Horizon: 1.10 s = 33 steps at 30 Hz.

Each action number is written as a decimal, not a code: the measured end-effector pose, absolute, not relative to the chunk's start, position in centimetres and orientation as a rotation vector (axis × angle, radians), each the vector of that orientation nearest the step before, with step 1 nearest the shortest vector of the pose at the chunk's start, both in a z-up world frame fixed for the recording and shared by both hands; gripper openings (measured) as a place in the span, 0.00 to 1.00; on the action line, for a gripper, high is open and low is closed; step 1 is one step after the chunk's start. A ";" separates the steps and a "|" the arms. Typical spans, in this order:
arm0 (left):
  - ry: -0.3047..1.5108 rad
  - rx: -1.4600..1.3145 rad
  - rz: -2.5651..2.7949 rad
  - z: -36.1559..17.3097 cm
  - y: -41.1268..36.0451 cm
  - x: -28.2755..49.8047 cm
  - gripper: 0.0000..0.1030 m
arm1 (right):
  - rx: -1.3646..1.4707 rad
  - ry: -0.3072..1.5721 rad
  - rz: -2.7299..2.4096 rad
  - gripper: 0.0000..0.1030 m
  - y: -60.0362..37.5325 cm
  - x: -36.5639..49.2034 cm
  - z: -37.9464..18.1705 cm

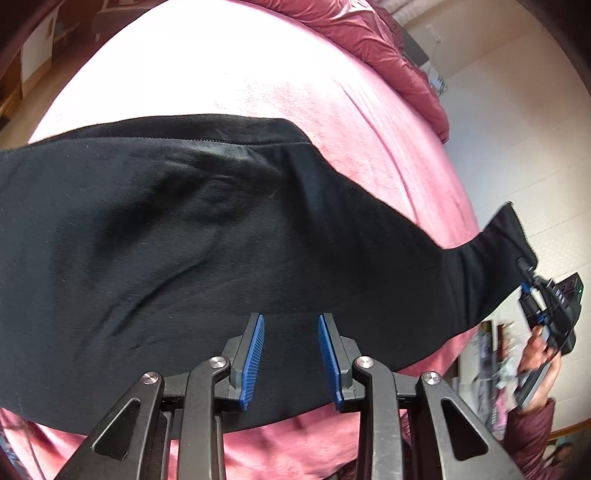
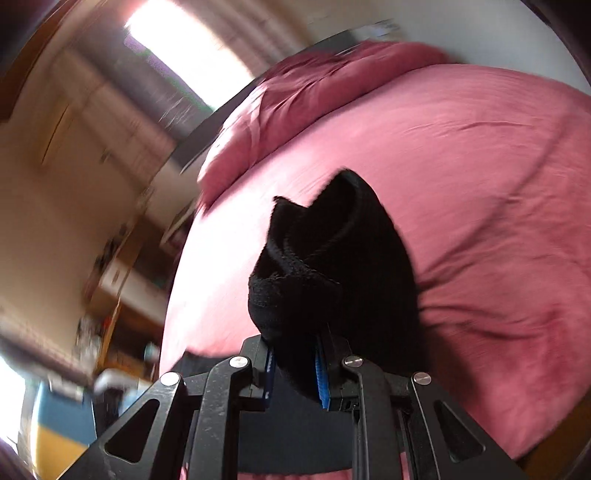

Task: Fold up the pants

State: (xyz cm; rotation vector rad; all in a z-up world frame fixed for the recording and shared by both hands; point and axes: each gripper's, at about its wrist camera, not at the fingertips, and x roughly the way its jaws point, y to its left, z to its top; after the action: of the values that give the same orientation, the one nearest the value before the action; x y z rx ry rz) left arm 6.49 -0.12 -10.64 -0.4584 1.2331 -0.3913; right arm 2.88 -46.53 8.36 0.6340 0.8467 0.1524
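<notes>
Pants: the black soft-fabric pants point(image 1: 184, 236) lie spread across the pink bedsheet point(image 1: 295, 92), running from 9 o'clock to 3 o'clock in the left wrist view; one end rises off the bed at 3 o'clock.
Left gripper: the black two-finger left gripper with blue ribbed pads point(image 1: 291, 358) hangs over the pants' near edge at 6 o'clock, jaws partly apart; whether the tips touch the cloth cannot be told, and no fabric sits between the pads.
Right gripper: the black right gripper point(image 2: 295, 369) has its jaws nearly together, clamped on a bunched hem of the pants point(image 2: 332, 258), lifted clear of the sheet; a hand point(image 1: 535, 350) in a maroon sleeve carries it.
Surface: a crumpled maroon quilt point(image 1: 369, 33) lies at 12 to 1 o'clock.
Room: blurred wooden cupboards point(image 2: 74, 122) and a bright window point(image 2: 184, 48) at 10 to 11 o'clock in the right wrist view.
</notes>
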 end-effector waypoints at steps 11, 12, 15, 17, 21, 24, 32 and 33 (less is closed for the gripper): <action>1.224 -0.574 -0.436 -11.2 1.0 5.8 0.30 | 0.449 1.110 0.387 0.17 -29.9 4.7 1.2; 1.226 -0.583 -0.436 -11.3 1.1 5.8 0.30 | 0.435 1.134 0.401 0.17 -28.9 4.6 0.5; 1.236 -0.622 -0.455 -11.8 1.4 6.2 0.32 | 0.382 1.172 0.402 0.18 -27.3 4.5 -1.1; 1.244 -0.641 -0.466 -12.1 1.1 6.5 0.33 | 0.333 1.189 0.404 0.22 -26.3 4.3 -2.1; 1.268 -0.709 -0.506 -12.4 0.0 7.6 0.44 | 0.264 1.184 0.439 0.29 -25.4 3.6 -2.2; 1.289 -0.778 -0.536 -12.7 -1.2 8.5 0.50 | 0.356 1.180 0.579 0.51 -26.4 2.4 -1.2; 1.348 -0.780 -0.588 -13.5 -5.0 9.7 0.71 | 0.434 1.148 0.398 0.51 -35.7 -2.6 -0.4; 1.363 -0.761 -0.579 -13.7 -5.5 9.7 0.70 | 0.455 1.148 0.354 0.51 -37.2 -3.2 -0.5</action>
State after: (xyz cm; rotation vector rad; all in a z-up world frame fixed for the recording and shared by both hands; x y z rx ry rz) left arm 9.71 -5.47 -13.66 -0.7607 1.3630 -0.5790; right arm -3.15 -37.22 -0.48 0.4547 1.1476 0.3544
